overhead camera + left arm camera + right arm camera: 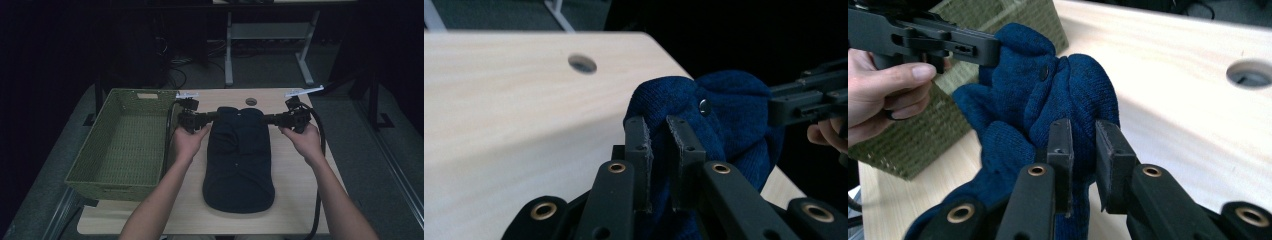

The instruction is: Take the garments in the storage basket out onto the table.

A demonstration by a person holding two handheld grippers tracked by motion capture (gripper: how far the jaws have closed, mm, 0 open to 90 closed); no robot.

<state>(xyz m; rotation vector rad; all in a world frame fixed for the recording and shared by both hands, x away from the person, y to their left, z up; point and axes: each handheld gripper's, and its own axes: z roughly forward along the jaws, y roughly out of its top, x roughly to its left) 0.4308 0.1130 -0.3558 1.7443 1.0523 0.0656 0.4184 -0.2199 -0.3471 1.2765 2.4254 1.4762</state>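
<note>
- Two hand-held grippers, left and right, each nearly closed, pinch the garment's far corners.
- Basket empty; folding apparently unfinished.

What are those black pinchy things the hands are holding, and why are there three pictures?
A person holds two squeeze tools, one in each hand. The left gripper and right gripper each pinch a top corner of a dark blue knitted garment between two black fingers. One picture looks down from above the wooden table. The other two come from small cameras riding on each tool, so you see the cloth close up. A green woven basket sits on the left.
</note>
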